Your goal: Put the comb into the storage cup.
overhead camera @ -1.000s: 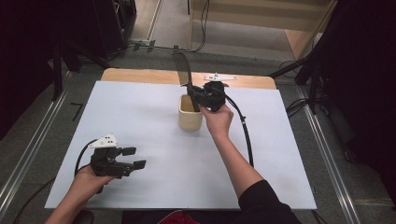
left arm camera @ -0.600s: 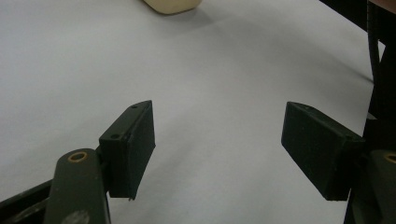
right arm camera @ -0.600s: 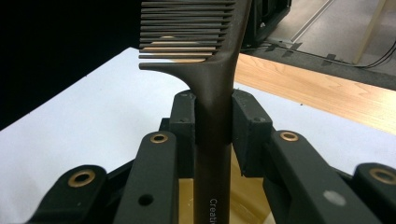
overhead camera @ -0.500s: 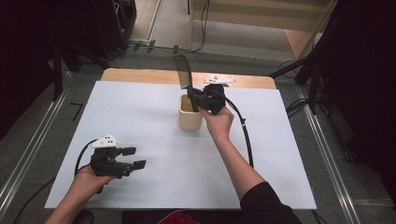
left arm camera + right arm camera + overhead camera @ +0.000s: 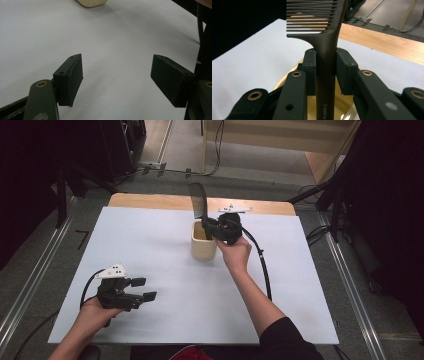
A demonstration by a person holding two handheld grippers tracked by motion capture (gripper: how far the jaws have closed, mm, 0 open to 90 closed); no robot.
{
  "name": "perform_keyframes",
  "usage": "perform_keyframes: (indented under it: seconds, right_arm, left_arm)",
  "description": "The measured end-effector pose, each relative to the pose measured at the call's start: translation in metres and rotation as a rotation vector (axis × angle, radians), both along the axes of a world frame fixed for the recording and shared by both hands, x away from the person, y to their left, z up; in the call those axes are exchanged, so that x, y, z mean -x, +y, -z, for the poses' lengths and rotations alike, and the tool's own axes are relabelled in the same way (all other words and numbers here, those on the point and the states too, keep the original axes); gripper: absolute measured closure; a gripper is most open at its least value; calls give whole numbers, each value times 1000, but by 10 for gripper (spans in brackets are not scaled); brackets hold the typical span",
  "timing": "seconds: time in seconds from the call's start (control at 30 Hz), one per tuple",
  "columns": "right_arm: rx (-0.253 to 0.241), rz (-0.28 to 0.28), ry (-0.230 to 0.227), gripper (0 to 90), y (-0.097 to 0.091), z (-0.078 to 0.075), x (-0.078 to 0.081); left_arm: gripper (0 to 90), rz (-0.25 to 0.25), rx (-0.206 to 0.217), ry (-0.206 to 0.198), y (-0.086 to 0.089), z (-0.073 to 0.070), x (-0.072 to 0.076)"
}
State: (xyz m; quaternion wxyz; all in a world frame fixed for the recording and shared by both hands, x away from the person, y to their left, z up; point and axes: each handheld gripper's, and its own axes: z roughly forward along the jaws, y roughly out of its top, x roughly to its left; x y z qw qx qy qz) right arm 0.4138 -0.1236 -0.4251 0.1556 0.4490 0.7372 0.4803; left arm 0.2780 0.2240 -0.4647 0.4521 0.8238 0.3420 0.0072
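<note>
So, starting at the jaws of the right gripper (image 5: 325, 72): they're clamped on the handle of a dark comb (image 5: 325, 42), one pad (image 5: 310, 67) on each side, with the comb upright and its teeth pointing up and off to one side; the lower end of the handle dips down into the mouth of a cream cup (image 5: 203, 241) sitting directly under the jaws. From above, the right gripper (image 5: 216, 227) is just at the cup's rim, and the cup stands toward the far edge of the white worktop (image 5: 165, 255), roughly mid-width; the comb's toothed end (image 5: 198, 201) sticks up well above it.

The left gripper (image 5: 142, 289) hangs near the front-left corner of the worktop with its jaws wide apart and nothing between them; it's well away from the cup, so nothing is bracing the cup.

What could go wrong, as I see it: the cup looks light and unsupported, so if the handle nudges the inside wall on the way down it could tip or slide; also the comb is top-heavy with all those teeth up high, so on letting go it may lean hard on the rim and pull the cup over; releasing too early could let it drop crooked.
</note>
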Motion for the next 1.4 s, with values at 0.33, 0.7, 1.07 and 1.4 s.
perform_keyframes:
  seconds: [0.33, 0.7, 1.07, 1.4]
  right_arm:
    - [6, -11, -22, 539, 1, -4, 5]
    - [-11, -62, 19, 381, -5, -8, 8]
    - [-20, -134, 71, 358, -17, -10, 14]
    - [-26, -171, 101, 335, -26, -11, 22]
  left_arm:
    - [273, -1, 7, -3, 0, 0, 0]
    - [273, -3, 1, -2, -1, 0, -1]
    - [273, 1, 1, -3, -1, 0, -1]
    - [273, -4, -1, -1, -1, 0, -1]
